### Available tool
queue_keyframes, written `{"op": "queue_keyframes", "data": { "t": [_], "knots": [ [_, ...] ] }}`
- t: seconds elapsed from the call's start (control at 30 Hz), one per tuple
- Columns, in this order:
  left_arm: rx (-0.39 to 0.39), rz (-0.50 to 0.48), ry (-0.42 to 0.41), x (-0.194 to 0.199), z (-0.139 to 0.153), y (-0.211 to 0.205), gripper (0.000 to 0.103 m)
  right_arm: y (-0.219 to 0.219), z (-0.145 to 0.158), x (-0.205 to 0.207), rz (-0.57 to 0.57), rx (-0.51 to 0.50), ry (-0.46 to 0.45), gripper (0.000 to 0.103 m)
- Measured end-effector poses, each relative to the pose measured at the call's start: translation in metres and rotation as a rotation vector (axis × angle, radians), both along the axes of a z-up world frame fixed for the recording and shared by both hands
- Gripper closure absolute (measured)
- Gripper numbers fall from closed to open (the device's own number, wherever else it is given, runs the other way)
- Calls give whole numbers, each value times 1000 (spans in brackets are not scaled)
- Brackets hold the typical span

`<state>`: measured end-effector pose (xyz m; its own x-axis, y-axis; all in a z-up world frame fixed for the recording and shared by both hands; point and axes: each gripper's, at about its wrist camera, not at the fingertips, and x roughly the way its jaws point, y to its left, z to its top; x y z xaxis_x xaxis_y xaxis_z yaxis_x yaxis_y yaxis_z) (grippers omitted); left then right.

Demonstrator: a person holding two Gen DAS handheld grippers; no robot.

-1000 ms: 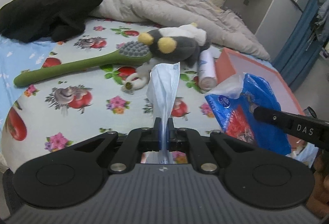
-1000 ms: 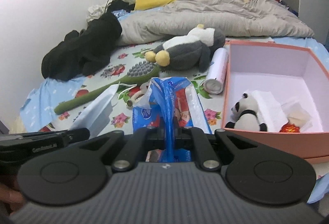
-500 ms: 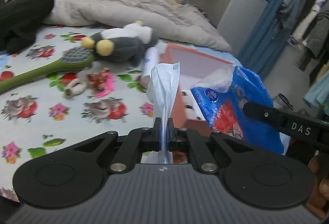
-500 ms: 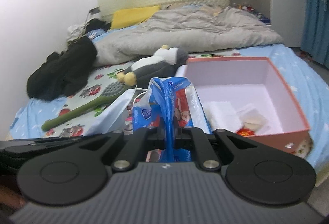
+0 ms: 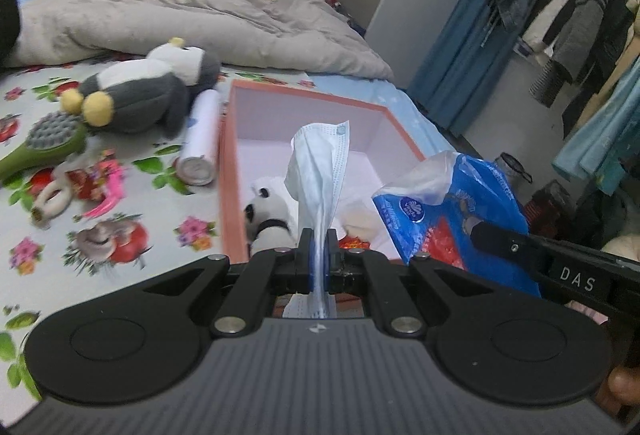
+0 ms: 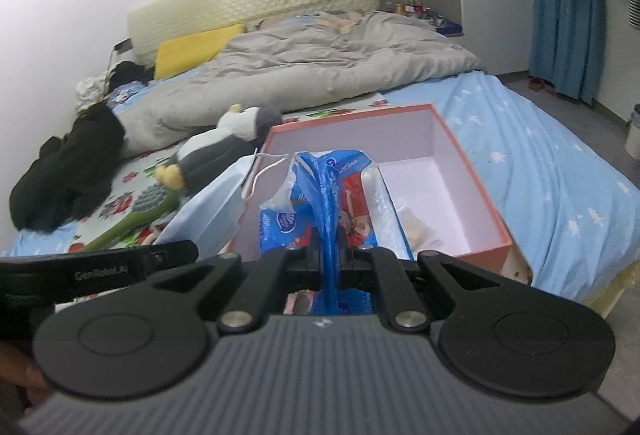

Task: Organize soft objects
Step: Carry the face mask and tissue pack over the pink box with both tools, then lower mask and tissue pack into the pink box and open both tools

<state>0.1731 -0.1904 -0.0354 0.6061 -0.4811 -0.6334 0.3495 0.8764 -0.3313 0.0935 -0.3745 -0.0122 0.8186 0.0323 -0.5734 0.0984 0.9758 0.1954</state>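
My left gripper point(image 5: 319, 255) is shut on a light blue face mask point(image 5: 320, 171) and holds it over the near end of the open pink box point(image 5: 230, 171). My right gripper point(image 6: 329, 255) is shut on a blue tissue pack point(image 6: 316, 195), also over the box point(image 6: 472, 171); the pack shows in the left wrist view point(image 5: 460, 211) to the right of the mask. A small panda plush point(image 5: 266, 211) and white soft items lie inside the box. A grey penguin plush point(image 5: 140, 95) lies on the bed left of the box.
A white can point(image 5: 200, 139), a green brush point(image 5: 44, 147) and small pink and white items point(image 5: 76, 187) lie on the flowered sheet. A grey duvet point(image 6: 320, 67) and black clothing point(image 6: 68, 171) lie further back. The floor and hanging clothes point(image 5: 580, 47) are to the right.
Both grippers have moved right with their loads, from over the flowered sheet to over the pink box. Both grips are unchanged.
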Motion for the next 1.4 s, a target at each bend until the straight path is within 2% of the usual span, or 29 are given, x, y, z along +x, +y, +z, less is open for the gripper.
{"op": "queue_keyframes", "data": {
  "t": [0.4, 0.7, 0.93, 1.07, 1.1, 1.13, 1.17, 1.2, 1.23, 1.4],
  "knots": [
    [42, -35, 85, 97, -28, -62, 98, -50, -32, 83, -25, 10, 69, 95],
    [81, -55, 163, 163, -69, -95, 98, -79, -67, 139, -30, 28, 140, 95],
    [113, -40, 195, 198, -97, -108, 98, -87, -96, 176, -6, 39, 208, 93],
    [119, -12, 192, 207, -102, -105, 97, -90, -103, 185, 0, 88, 228, 91],
    [125, -10, 199, 210, -103, -104, 95, -90, -104, 186, 6, 98, 227, 85],
    [128, -3, 205, 212, -105, -103, 86, -90, -105, 186, 2, 100, 233, 79],
    [126, 4, 210, 213, -105, -102, 80, -91, -105, 187, -7, 103, 239, 66],
    [121, 6, 212, 213, -105, -100, 69, -92, -106, 187, -15, 107, 240, 61],
    [115, 6, 208, 211, -103, -99, 64, -92, -105, 186, -15, 108, 235, 59],
    [114, 10, 167, 197, -86, -94, 63, -92, -95, 179, -15, 97, 207, 59]
  ]
}}
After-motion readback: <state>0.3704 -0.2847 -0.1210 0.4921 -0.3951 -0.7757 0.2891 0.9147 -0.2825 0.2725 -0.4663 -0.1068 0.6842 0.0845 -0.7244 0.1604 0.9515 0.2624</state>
